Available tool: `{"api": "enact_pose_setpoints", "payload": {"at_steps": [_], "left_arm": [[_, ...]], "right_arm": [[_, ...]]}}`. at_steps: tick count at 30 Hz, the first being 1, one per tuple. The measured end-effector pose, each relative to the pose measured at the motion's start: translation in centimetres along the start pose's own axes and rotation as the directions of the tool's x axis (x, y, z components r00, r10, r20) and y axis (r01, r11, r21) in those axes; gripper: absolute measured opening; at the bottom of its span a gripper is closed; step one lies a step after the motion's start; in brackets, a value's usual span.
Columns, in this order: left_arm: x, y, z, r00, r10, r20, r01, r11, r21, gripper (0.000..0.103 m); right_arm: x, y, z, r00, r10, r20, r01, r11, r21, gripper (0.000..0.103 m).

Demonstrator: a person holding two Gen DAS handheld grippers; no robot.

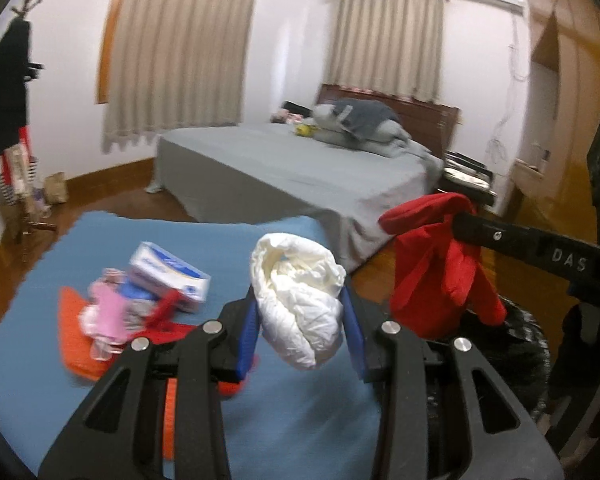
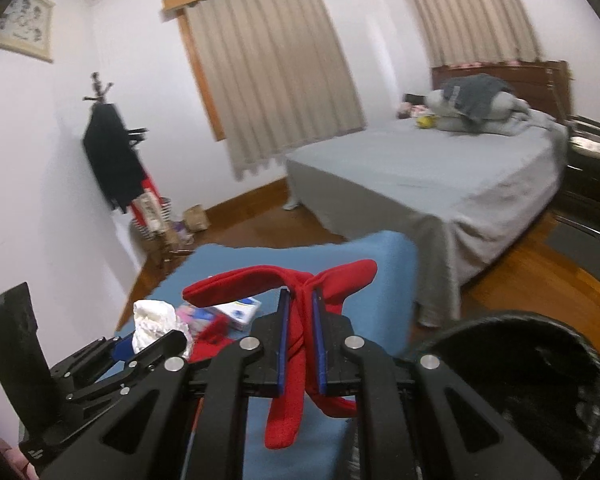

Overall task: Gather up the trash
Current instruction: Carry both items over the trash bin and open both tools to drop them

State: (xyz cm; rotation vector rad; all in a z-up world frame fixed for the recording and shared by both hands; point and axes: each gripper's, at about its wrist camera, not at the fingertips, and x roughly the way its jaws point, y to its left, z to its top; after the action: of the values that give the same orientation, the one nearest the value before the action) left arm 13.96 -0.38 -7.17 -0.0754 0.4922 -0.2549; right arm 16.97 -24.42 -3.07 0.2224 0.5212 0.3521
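Left wrist view: my left claw (image 1: 300,320) pinches a white wad (image 1: 300,300), right claw (image 2: 300,328) pinches red cloth (image 2: 296,320); either dangling piece could snag the black bin's (image 2: 532,380) rim and fall outside.

A crumpled white wad (image 1: 300,300), possibly a diaper, is hanging clamped above the blue mat (image 1: 284,420). A red fabric strip (image 2: 296,328) is dangling pinched beside the black-lined bin (image 2: 512,380).

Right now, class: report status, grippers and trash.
Left gripper clamps white crumpled wad. Right gripper shut on red cloth. Black bin alongside, unobstructed.
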Motion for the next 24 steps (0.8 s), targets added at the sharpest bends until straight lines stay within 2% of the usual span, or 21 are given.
{"api": "enact_pose_setpoints", "payload": {"at_steps": [7,15,18,20,23,24], "left_arm": [[3.1,-5.7,-1.4,0.991,-0.123,-0.044,0.126,0.991,0.049,0.036],[7.7,-11.1,-3.0,0.961,-0.245,-0.128,0.254,0.965,0.062,0.037],[9.3,-12.3,-3.7,0.946,-0.282,-0.159,0.295,0.953,0.064,0.046],[10.1,-13.0,-4.1,0.939,-0.299,-0.172,0.314,0.947,0.066,0.058],[11.1,-13.1,-4.3,0.934,-0.304,-0.186,0.321,0.945,0.068,0.06],[11.3,-12.9,-4.3,0.934,-0.302,-0.189,0.319,0.946,0.066,0.061]], "right_arm": [[-1.4,-6.1,-2.0,0.989,-0.143,-0.035,0.145,0.988,0.056,0.011],[-2.1,-11.8,-5.4,0.963,-0.249,-0.102,0.26,0.958,0.118,0.011],[-2.4,-13.0,-6.5,0.954,-0.273,-0.122,0.288,0.949,0.13,0.015],[-2.7,-13.8,-7.1,0.949,-0.286,-0.132,0.303,0.943,0.138,0.015],[-3.0,-14.4,-7.7,0.942,-0.304,-0.142,0.324,0.934,0.147,0.017],[-3.2,-14.6,-7.8,0.94,-0.311,-0.142,0.331,0.932,0.151,0.022]]}}
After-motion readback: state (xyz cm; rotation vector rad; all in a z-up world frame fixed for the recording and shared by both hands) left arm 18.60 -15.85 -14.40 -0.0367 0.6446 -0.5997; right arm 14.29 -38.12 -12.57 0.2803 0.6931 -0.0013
